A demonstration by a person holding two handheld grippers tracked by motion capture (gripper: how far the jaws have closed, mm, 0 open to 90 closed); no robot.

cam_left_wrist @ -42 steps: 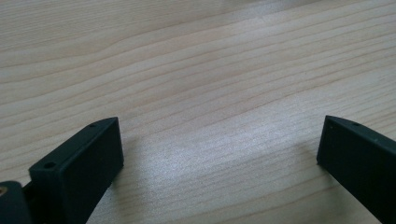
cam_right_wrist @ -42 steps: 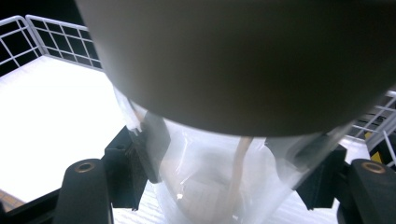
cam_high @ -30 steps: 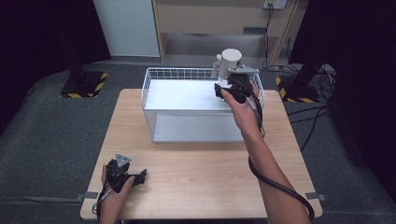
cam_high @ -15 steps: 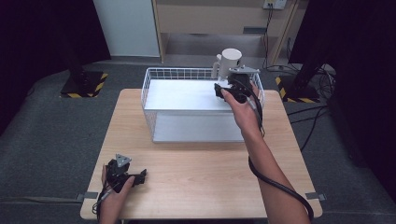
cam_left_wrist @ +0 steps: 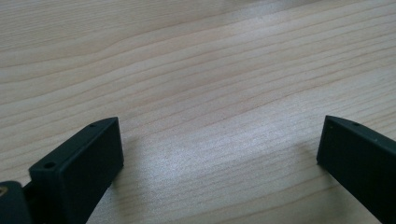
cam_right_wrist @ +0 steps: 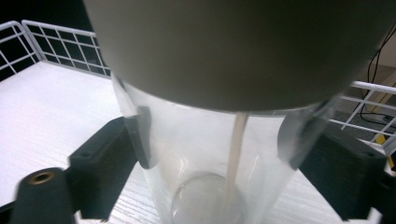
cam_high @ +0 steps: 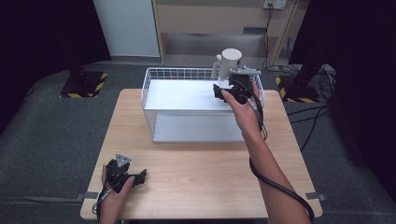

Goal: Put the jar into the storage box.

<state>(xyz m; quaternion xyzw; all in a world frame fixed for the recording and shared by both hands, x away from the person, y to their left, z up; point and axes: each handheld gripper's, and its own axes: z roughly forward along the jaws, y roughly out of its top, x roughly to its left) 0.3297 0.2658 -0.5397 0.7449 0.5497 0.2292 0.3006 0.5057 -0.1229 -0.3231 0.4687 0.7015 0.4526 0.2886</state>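
1. Overhead first, on the high view. My right gripper [cam_high: 219, 89] is reaching into the far right corner of the white wire basket [cam_high: 154, 74], which stands at the back of the tabletop [cam_high: 210, 182]. Its fingers point at the base of a white mug [cam_high: 231, 60] that rises above the basket rim. My left gripper [cam_high: 138, 177] lies low at the near left corner of the tabletop, well apart from the basket, with the left hand [cam_high: 114, 186] wrapped around it.

2. Next, the left gripper view. The left gripper [cam_left_wrist: 219, 144] has its fingers spread wide, with bare wood of the tabletop [cam_left_wrist: 187, 56] between them.

3. Last, the right gripper view. A clear glass [cam_right_wrist: 187, 135] stands upright on the white floor [cam_right_wrist: 46, 107] of the basket, with the wire wall [cam_right_wrist: 56, 42] behind it. The white mug [cam_right_wrist: 233, 46] sits on top of the glass (its underside takes up the upper part of my feed). A thin pale streak [cam_right_wrist: 238, 140] runs down inside the glass. The right gripper [cam_right_wrist: 219, 154] has its fingers spread, one on each side of the glass and close to its wall. They have just been opening with the glass between them, and I cannot tell whether either pad touches it.
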